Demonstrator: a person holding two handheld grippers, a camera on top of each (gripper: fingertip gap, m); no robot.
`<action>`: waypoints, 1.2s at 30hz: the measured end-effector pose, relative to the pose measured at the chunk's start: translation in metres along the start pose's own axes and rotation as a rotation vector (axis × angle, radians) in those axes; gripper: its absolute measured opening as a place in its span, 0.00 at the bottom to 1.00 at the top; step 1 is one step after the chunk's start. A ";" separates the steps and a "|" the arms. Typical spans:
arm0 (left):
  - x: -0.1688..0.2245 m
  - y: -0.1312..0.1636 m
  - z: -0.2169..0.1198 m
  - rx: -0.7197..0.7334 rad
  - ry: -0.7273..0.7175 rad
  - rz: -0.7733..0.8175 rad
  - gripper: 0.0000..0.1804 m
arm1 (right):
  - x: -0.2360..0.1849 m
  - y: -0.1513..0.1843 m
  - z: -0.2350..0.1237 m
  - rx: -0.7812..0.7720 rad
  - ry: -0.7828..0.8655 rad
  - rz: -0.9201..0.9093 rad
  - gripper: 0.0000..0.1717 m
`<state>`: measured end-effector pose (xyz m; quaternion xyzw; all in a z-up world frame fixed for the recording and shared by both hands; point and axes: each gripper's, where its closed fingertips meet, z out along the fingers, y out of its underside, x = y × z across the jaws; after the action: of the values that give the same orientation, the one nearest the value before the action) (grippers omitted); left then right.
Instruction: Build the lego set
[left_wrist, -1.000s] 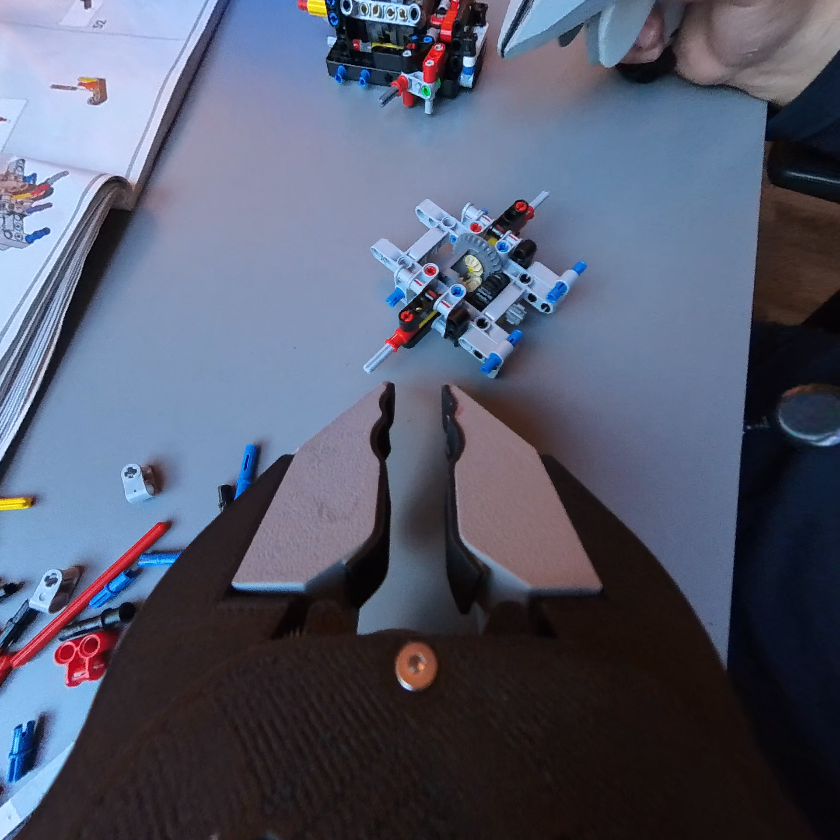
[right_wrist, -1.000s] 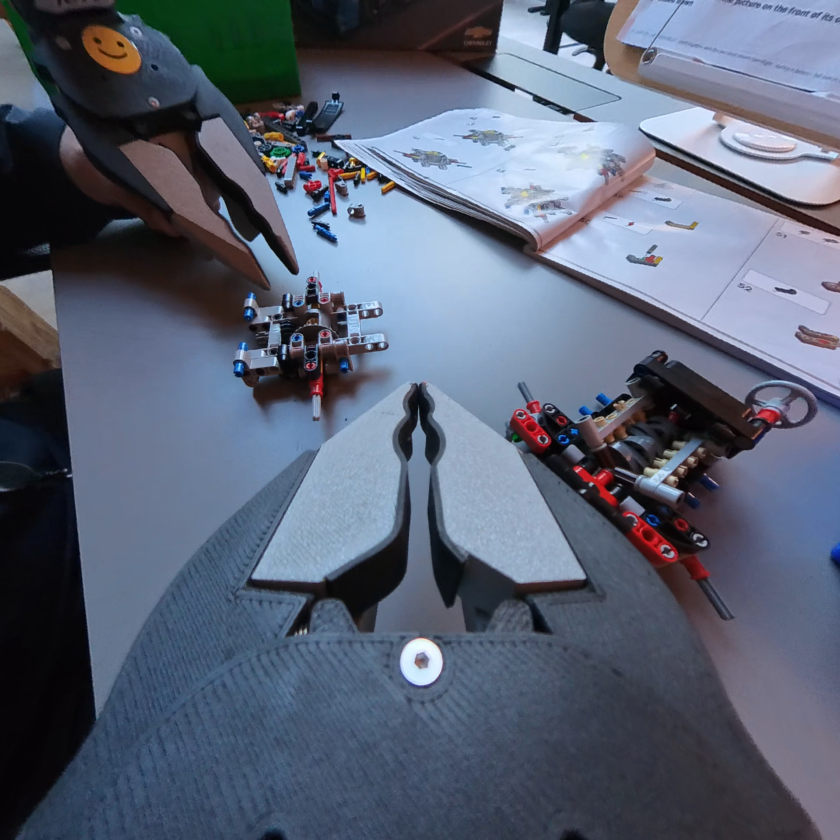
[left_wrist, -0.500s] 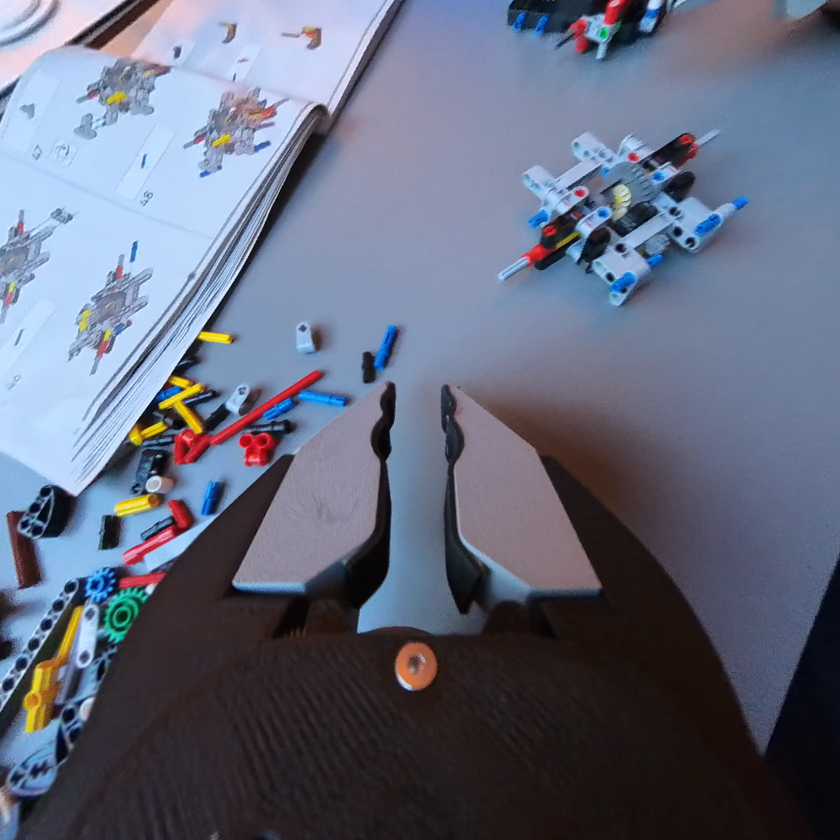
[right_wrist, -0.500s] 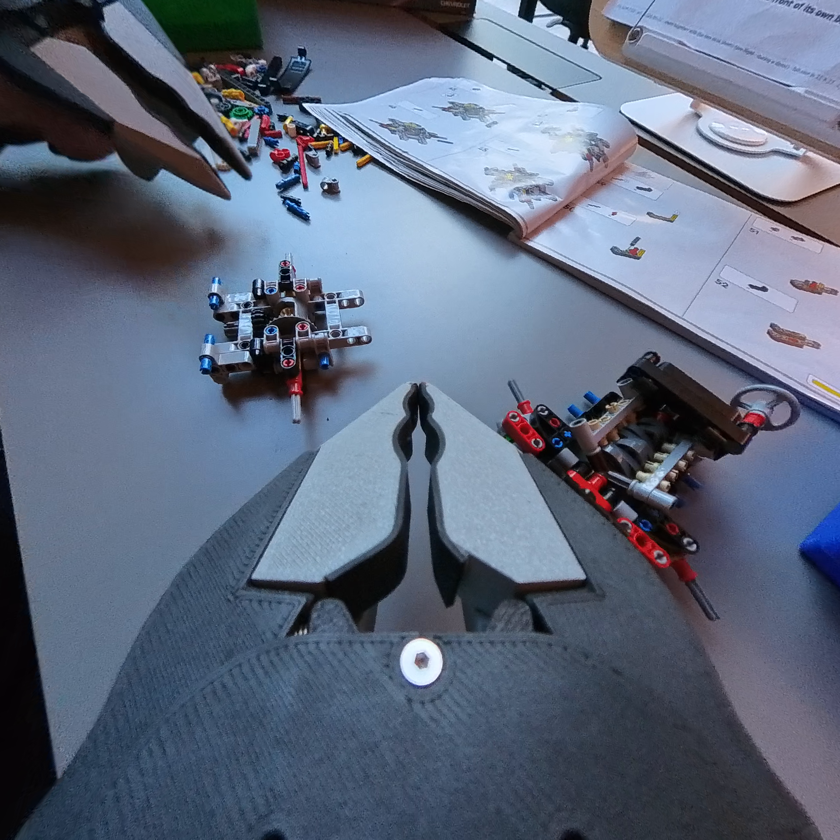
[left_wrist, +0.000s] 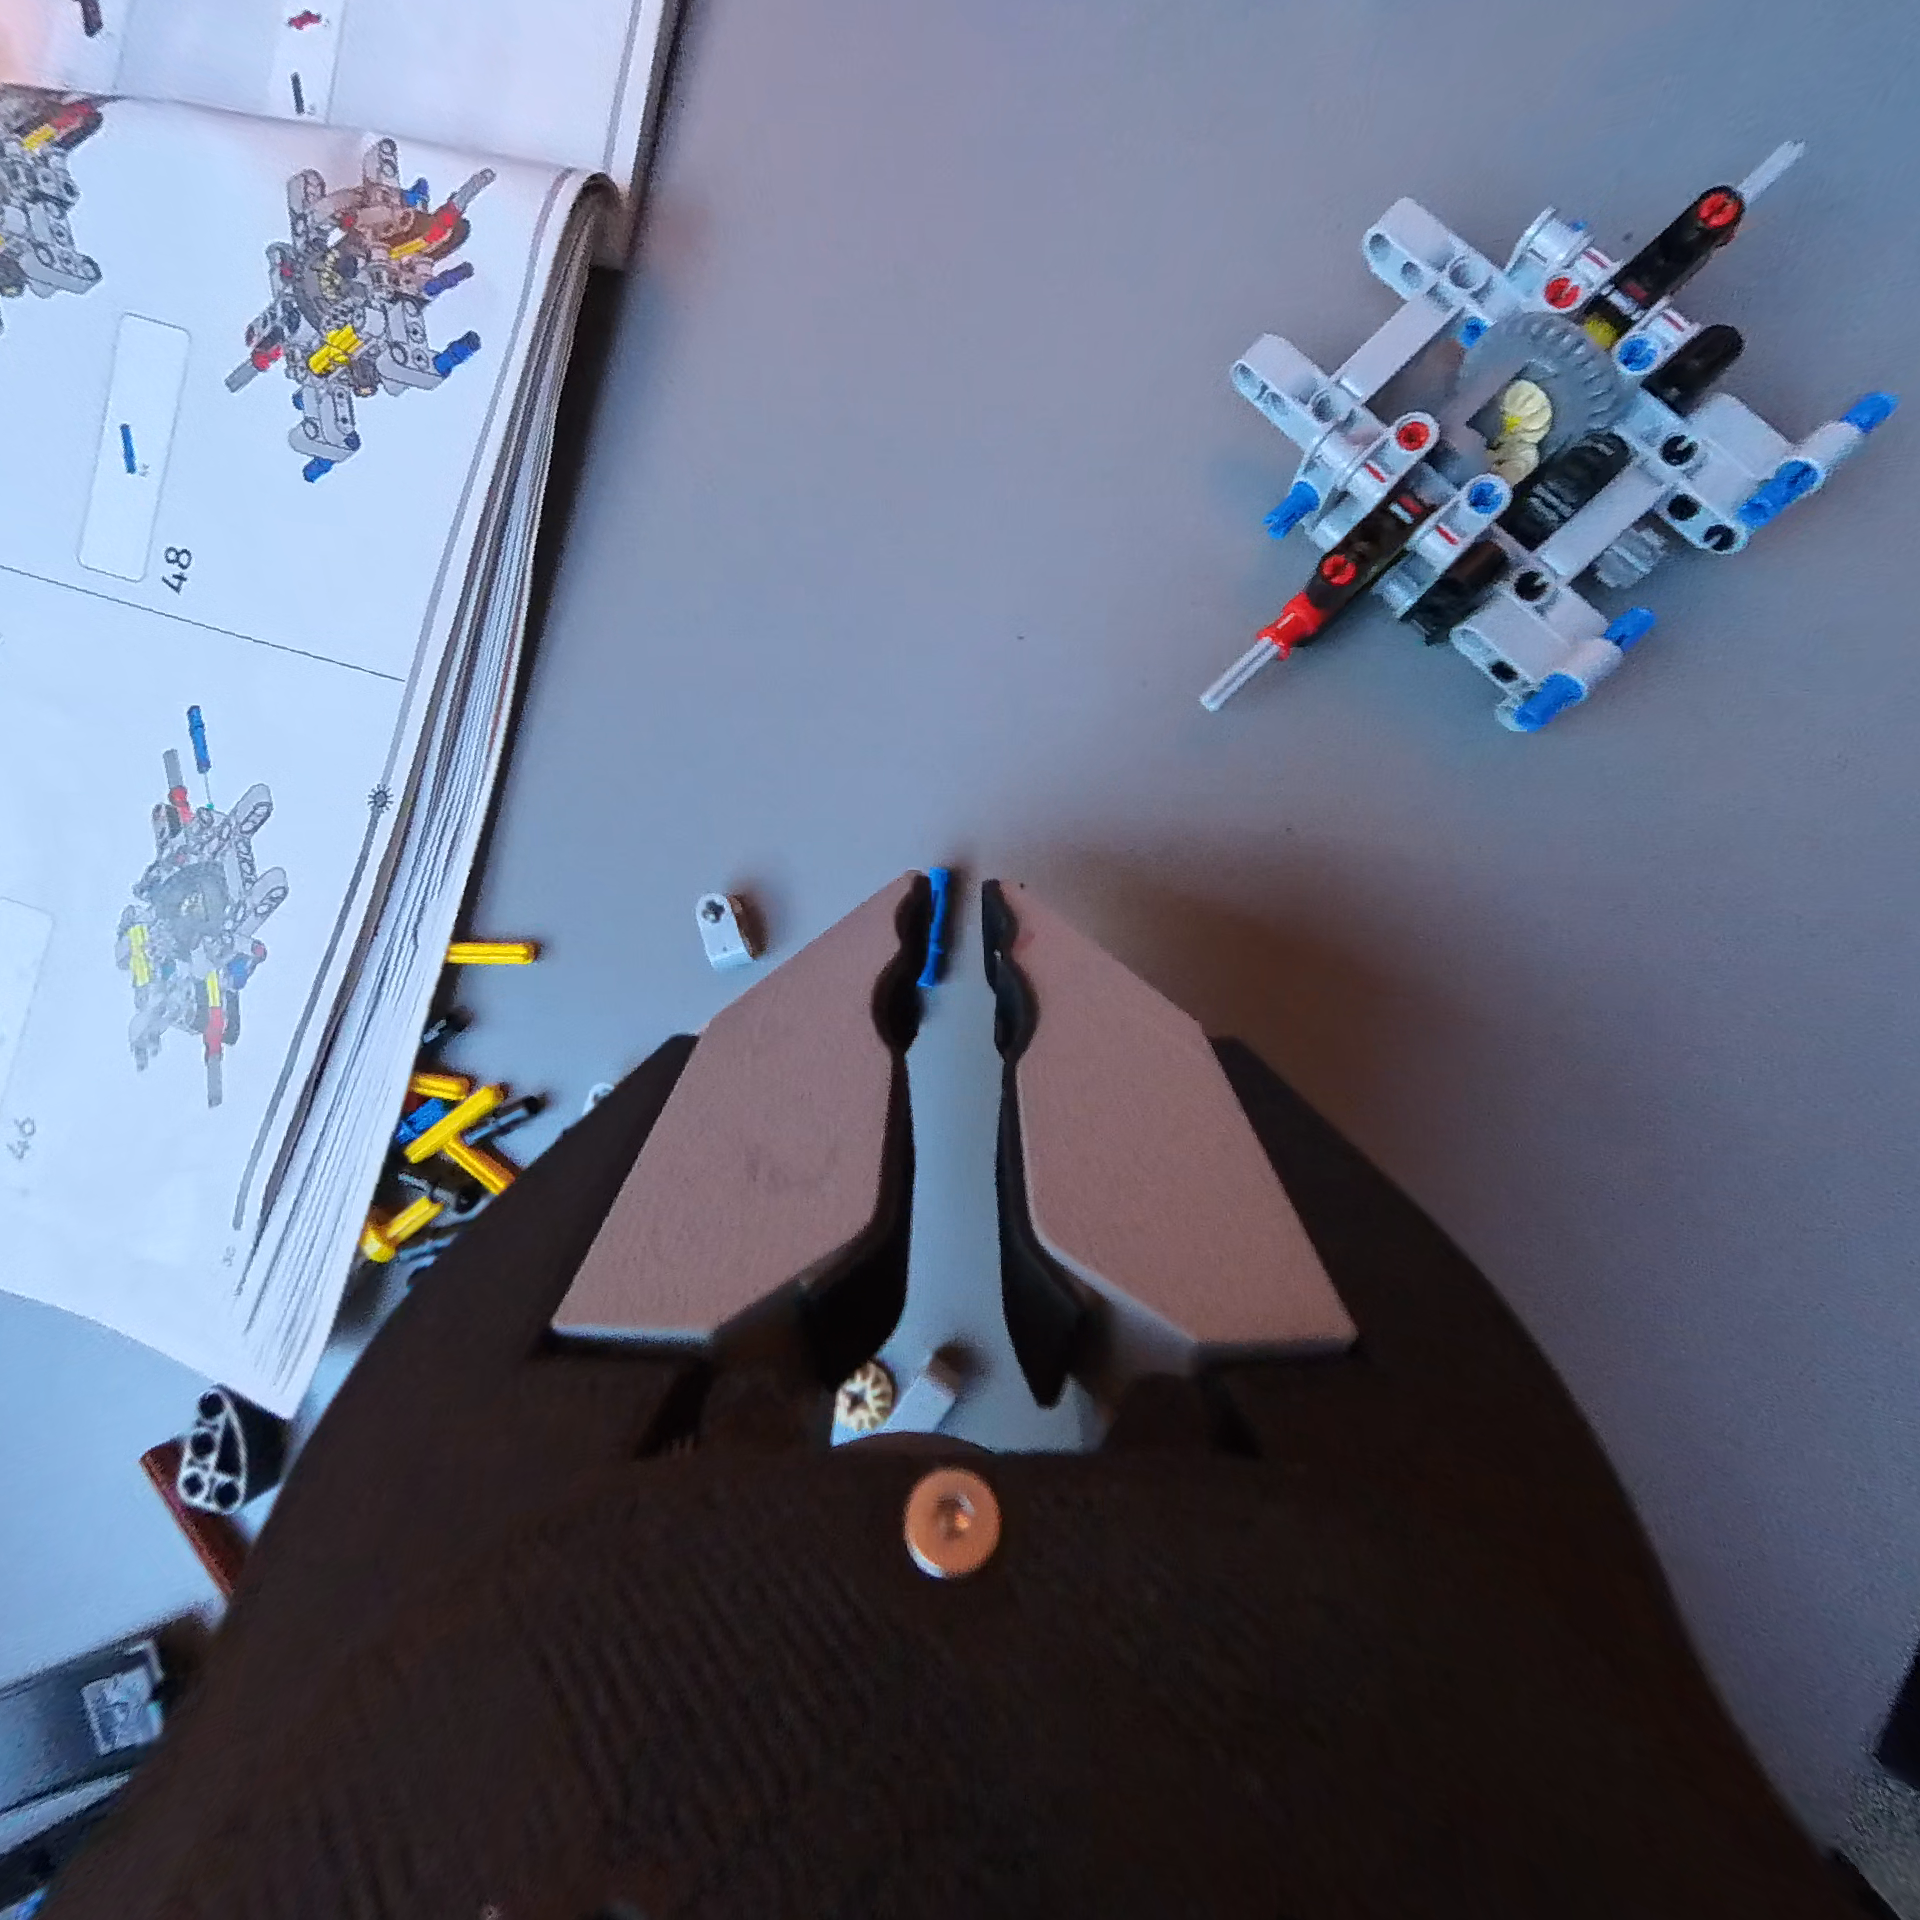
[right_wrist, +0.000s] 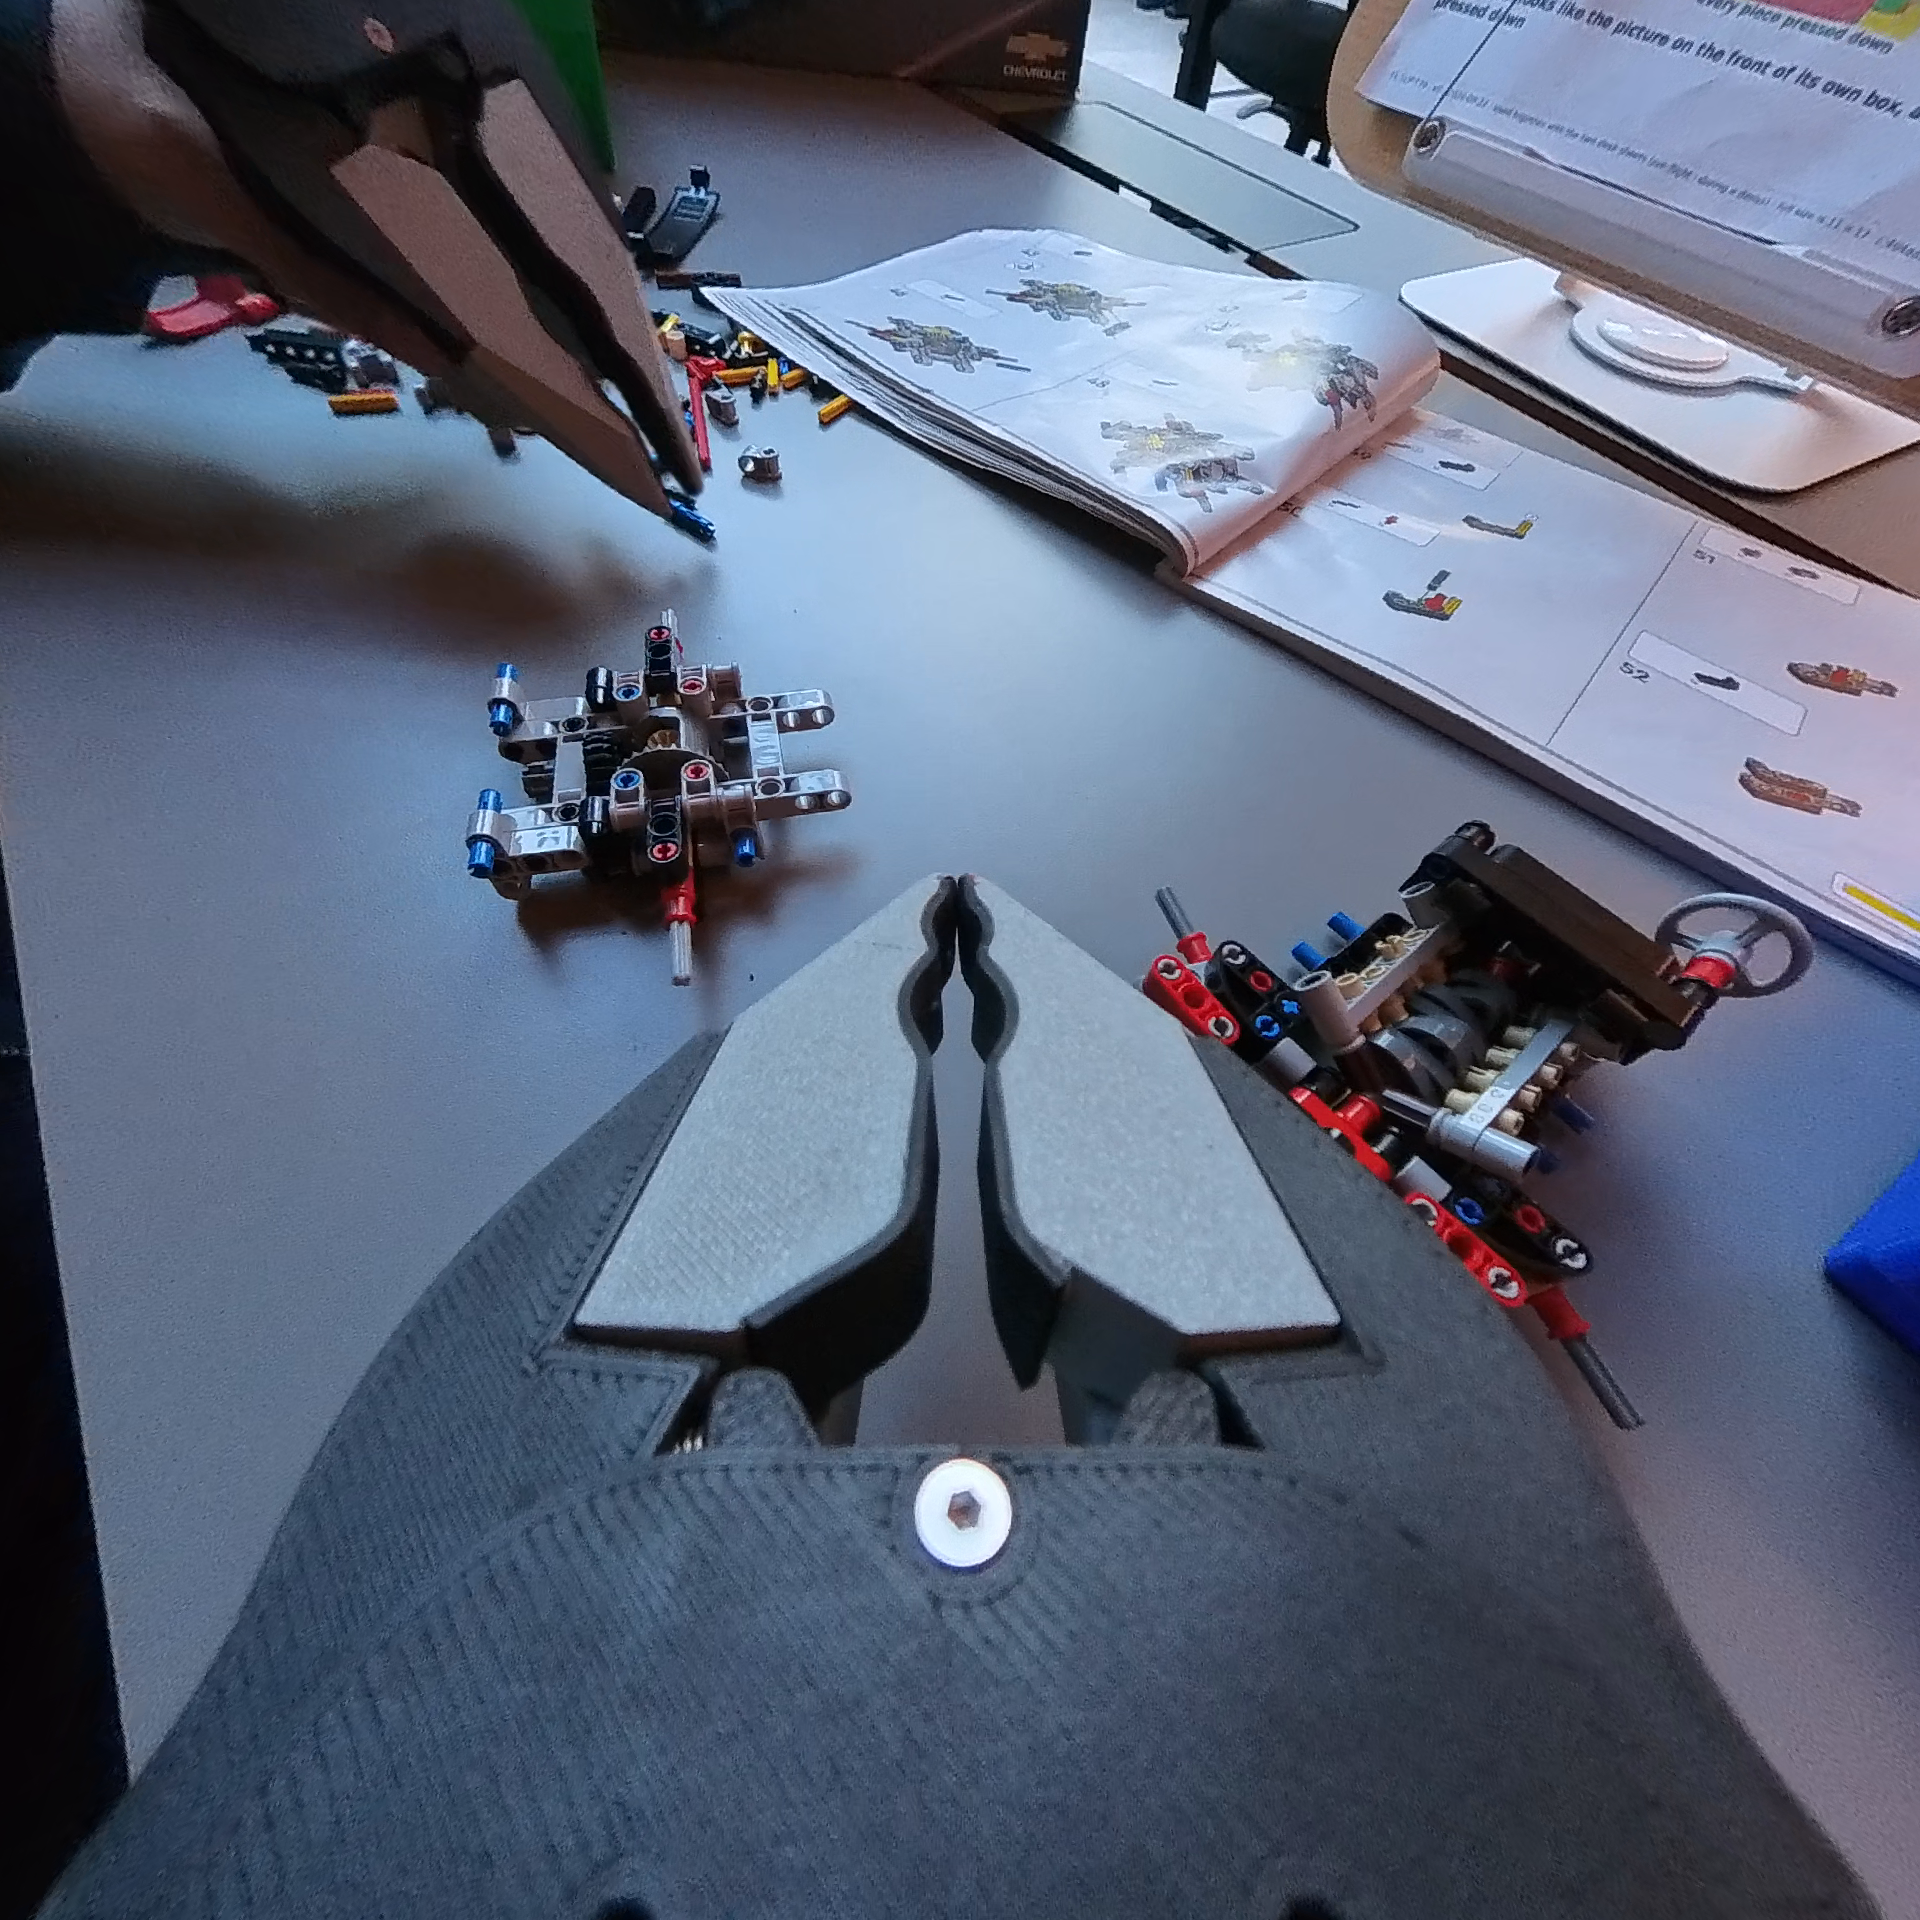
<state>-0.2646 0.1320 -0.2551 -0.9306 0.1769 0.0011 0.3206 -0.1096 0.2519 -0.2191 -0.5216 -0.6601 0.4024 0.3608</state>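
Left gripper (left_wrist: 951, 883) is mine, jaws narrow, with a blue pin (left_wrist: 937, 928) standing between my fingertips. Its long axis runs 12 to 6, along my fingers. It lies against the 9 o'clock finger, and a strip of table (left_wrist: 935, 468) shows between it and the 3 o'clock finger, so nothing is pinching it. The grey cross-shaped assembly (left_wrist: 1538, 447) sits well apart at 2 o'clock. My right gripper (right_wrist: 956, 883) is farther off, tips together on nothing. I can't tell whether the pin rests on the table.

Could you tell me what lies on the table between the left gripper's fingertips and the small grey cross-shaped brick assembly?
Nothing: in the left wrist view, bare grey table separates the left gripper from the cross-shaped assembly. A small blue pin lies between its fingertips.
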 end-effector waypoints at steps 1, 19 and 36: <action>-0.001 0.000 0.001 -0.011 -0.003 0.003 0.04 | -0.001 0.000 0.000 0.001 -0.004 0.000 0.00; 0.004 -0.002 0.007 0.014 0.026 -0.078 0.01 | -0.005 -0.004 -0.002 0.028 -0.038 0.008 0.00; 0.052 -0.128 -0.057 0.972 0.532 -0.895 0.01 | -0.062 -0.063 0.018 0.239 -0.054 -0.092 0.09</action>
<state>-0.1804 0.1747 -0.1395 -0.6341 -0.1695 -0.4369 0.6150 -0.1381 0.1801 -0.1731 -0.4333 -0.6402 0.4751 0.4204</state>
